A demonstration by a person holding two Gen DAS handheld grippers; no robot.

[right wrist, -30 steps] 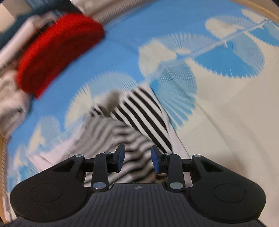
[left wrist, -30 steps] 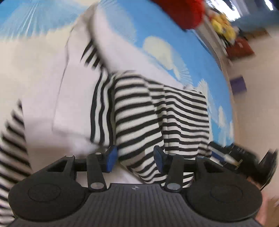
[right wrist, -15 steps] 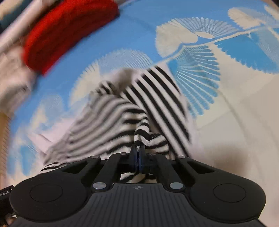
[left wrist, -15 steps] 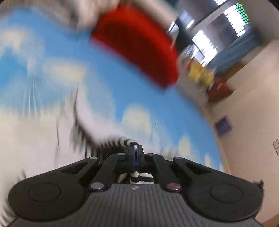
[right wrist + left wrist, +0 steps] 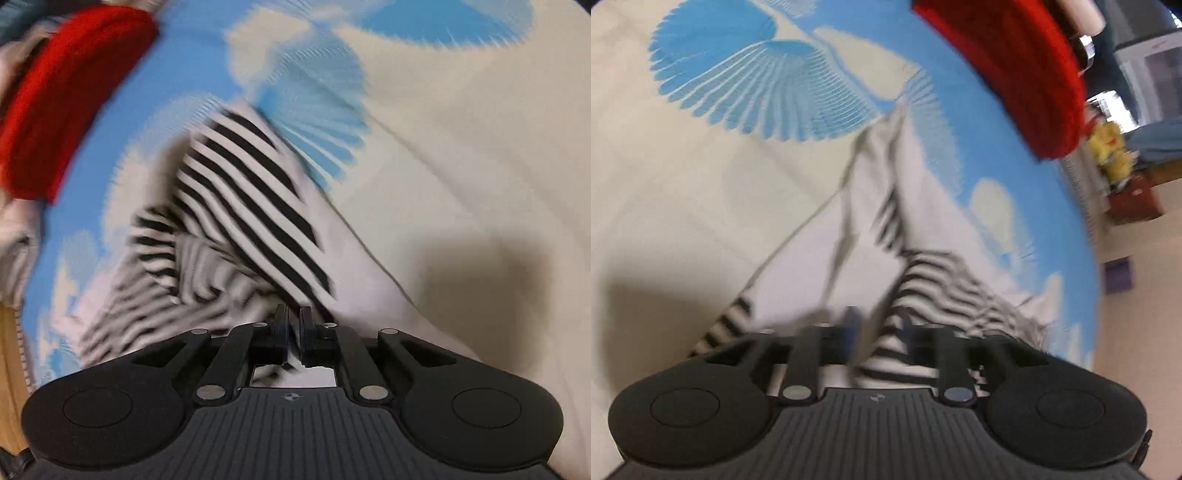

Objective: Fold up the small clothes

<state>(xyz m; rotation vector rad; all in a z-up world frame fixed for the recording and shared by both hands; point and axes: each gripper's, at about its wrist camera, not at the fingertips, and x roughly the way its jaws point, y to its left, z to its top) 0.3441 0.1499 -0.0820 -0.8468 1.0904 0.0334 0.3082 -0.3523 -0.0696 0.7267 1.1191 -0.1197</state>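
Observation:
A small black-and-white striped garment with a plain white panel lies rumpled on a blue and cream bedspread. In the left wrist view my left gripper is blurred, its fingers spread apart with striped cloth lying between them. In the right wrist view the garment stretches away from my right gripper, whose fingers stand a narrow gap apart with a strip of cloth between them.
A folded red garment lies at the far edge of the bed, and also shows in the right wrist view. The bed edge and floor are at the right of the left wrist view. More clothes lie at the left.
Both grippers closed on the striped cloth half a second ago. Now the left fingers have spread open and the right fingers have parted slightly. The garment has been pulled over itself.

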